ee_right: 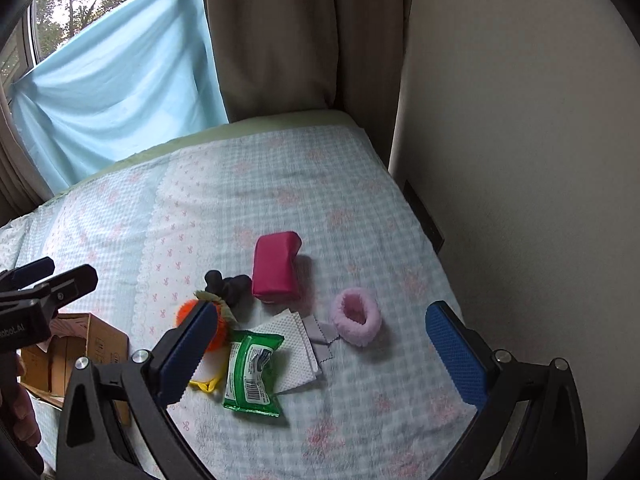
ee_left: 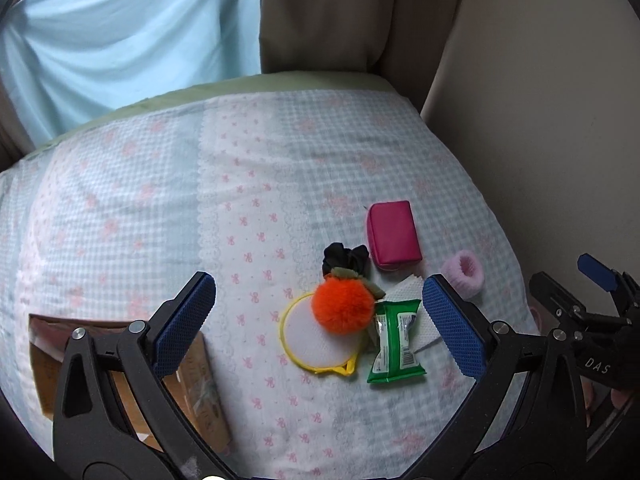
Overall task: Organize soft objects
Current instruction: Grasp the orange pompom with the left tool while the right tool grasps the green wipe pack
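1. In the left wrist view, one left tool (ee_left: 318,322) is seen spread wide above the bed (ee_left: 120,200), with nothing held between its blue pads.
2. On the bedspread, right of centre, one of each soft thing is counted: an orange pompom (ee_left: 343,307), a black scrunchie (ee_left: 345,258), a magenta pouch (ee_left: 393,235), a pink fluffy band (ee_left: 464,273), a green wipes packet (ee_left: 395,347), a yellow-rimmed round pad (ee_left: 310,338) and a white mesh cloth (ee_left: 408,294).
3. The pompom is seen lying on the round pad and touching the scrunchie; the cloth is largely covered by the packet and a pad of the tool.
4. One cardboard box (ee_left: 48,364) is partly hidden behind the left finger; its contents cannot be made out. The right tool (ee_left: 596,280) is cut off at the right edge.
5. In the right wrist view, one right tool (ee_right: 322,354) is held wide and empty above the same cluster.
6. The pompom (ee_right: 185,313) and round pad (ee_right: 208,374) are mostly hidden behind its left finger.
7. The pouch (ee_right: 276,266), scrunchie (ee_right: 228,282), band (ee_right: 356,317), packet (ee_right: 253,372) and cloth (ee_right: 298,342) are seen whole or nearly so; one small grey swatch (ee_right: 320,332) lies touching the cloth.
8. The box (ee_right: 72,350) is partly covered, and the left tool (ee_right: 40,284) is cut off at the left edge.
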A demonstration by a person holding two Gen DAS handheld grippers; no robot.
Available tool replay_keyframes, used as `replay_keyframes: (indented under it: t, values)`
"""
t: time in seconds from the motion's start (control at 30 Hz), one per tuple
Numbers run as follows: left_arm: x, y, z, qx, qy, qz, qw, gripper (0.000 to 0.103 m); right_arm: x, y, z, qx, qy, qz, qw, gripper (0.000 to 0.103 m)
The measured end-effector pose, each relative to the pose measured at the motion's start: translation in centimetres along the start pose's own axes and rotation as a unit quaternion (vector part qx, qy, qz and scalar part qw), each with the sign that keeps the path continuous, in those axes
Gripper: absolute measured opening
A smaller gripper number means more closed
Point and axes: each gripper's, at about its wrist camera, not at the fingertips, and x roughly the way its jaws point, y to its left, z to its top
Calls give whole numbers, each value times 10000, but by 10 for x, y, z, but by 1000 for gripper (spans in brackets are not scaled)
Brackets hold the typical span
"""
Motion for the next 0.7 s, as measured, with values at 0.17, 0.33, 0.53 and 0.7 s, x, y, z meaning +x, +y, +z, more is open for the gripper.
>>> replay_keyframes:
  t: [0.17,0.33,0.53,0.7]
  values:
    - [70,-4,-2,134,475,-251,9985,102,57,11,-38,-82,294,26,9995,103]
    - [125,-7,-14,219,976,-418,9941,102,95,32,-78,-10,623,125,9980,103]
    - [162,-12,-27,402,1428,-504,9876,96,131,59,-102,-209,926,110,9954,94]
    - [181,-12,-36,490,1654,-511,9837,90,146,78,-110,-261,950,218,9949,90]
